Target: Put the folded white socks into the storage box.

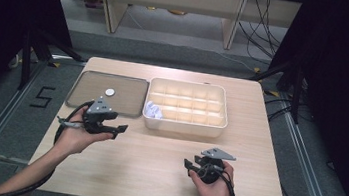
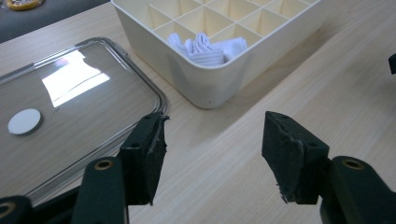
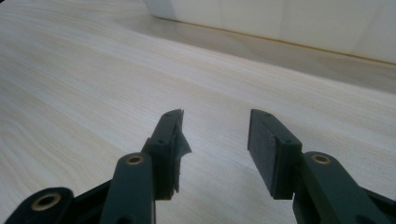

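Worktop [image 1: 166, 147]: light wood-grain top, rounded corners, approx. rectangular.

Items resting directly on it:
1. Cream compartment box [image 1: 183, 125], far centre, divided into a grid of cells. Near-left corner cell holds white folded cloth [image 1: 153, 110]; other cells appear bare.
2. Clear flat lid [image 1: 127, 99], far left, lying flat just beside the box's left wall; whether they touch cannot be told. Small white round disc [image 1: 110, 91] sits on the lid w/ glare patch near it in left gripper view.

Near half of worktop: bare wood.
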`<state>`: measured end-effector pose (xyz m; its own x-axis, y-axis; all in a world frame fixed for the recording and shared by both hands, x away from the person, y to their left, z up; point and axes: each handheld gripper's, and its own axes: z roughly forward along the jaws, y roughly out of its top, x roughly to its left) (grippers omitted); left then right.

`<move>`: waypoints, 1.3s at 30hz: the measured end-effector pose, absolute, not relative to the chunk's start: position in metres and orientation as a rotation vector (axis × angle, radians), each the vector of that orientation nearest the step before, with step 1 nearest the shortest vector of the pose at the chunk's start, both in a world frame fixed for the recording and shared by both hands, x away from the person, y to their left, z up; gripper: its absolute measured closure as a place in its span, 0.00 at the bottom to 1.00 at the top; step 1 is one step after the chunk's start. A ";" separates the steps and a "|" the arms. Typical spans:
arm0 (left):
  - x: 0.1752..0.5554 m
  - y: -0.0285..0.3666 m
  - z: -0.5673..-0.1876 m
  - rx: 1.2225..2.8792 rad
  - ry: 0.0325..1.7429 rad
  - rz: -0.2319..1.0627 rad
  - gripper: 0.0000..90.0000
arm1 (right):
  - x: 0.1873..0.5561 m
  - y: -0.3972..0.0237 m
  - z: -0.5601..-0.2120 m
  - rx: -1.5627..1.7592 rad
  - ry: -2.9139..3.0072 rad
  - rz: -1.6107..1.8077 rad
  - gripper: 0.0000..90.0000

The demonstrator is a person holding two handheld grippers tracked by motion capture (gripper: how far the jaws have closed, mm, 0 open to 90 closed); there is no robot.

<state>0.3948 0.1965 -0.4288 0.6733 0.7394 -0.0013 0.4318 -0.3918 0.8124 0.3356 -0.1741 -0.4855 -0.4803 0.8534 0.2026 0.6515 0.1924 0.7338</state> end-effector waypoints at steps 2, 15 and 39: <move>0.390 0.202 -0.432 2.029 0.916 0.472 0.43 | 0.336 -0.174 -0.485 1.429 2.224 1.172 0.62; 0.364 0.241 -0.475 1.869 1.035 0.531 0.43 | 0.335 -0.174 -0.486 1.447 2.217 1.144 0.61; 0.348 0.250 -0.523 1.746 1.072 0.627 0.42 | 0.336 -0.173 -0.491 1.433 2.224 1.149 0.59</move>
